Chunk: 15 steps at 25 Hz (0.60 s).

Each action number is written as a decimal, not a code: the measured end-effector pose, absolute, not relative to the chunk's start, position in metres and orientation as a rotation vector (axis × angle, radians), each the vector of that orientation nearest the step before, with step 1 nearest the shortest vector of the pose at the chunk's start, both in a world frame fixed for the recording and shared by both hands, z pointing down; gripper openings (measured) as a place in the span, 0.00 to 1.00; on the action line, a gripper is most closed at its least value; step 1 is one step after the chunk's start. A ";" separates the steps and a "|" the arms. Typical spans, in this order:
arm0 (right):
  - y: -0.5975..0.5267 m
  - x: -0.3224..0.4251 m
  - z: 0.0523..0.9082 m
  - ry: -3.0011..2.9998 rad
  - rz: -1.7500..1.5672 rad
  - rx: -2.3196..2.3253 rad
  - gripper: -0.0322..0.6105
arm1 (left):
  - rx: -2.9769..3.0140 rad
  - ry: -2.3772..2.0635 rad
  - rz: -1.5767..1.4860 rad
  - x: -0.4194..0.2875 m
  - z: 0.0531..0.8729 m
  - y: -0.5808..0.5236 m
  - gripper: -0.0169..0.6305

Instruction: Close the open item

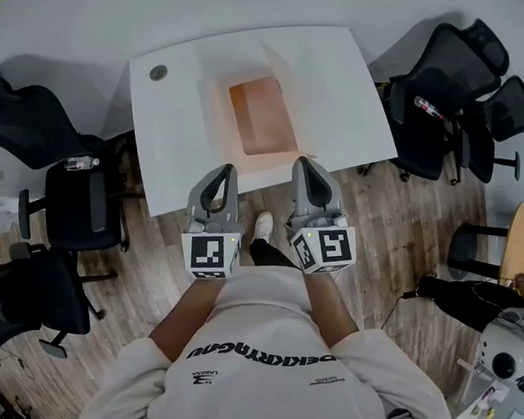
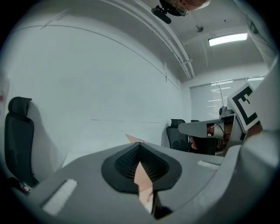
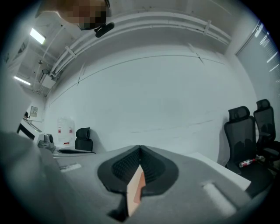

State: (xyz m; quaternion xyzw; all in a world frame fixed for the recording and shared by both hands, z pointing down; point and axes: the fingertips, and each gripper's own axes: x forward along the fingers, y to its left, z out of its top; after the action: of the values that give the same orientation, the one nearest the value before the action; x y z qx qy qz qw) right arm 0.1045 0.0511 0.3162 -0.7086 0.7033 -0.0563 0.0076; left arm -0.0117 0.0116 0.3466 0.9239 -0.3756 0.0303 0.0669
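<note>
White table (image 1: 173, 139) bears the open box (image 1: 262, 115) just beyond the clenched left gripper (image 1: 225, 170) and right gripper (image 1: 302, 161).

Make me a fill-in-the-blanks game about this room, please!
1. The box on the table is not closed, it is ___.
2. The left hand-held gripper and the right hand-held gripper each have jaws that are not open but ___.
3. The colour of the chairs is ___.
Missing words: open; shut; black.
</note>
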 end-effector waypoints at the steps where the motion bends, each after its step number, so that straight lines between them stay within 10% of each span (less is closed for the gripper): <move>1: 0.047 0.109 0.318 2.204 -0.181 -2.211 0.05 | 2.782 -1.140 0.095 -0.008 0.347 0.008 0.03; 15: -0.003 0.159 0.335 2.284 -0.255 -2.148 0.05 | 2.743 -1.238 0.161 0.025 0.357 -0.029 0.03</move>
State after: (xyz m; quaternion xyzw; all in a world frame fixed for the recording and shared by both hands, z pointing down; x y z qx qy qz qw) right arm 0.1587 -0.0026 0.3347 -0.6827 0.7262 -0.0810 -0.0021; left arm 0.0245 -0.0295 0.3568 0.9083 -0.4099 0.0533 0.0641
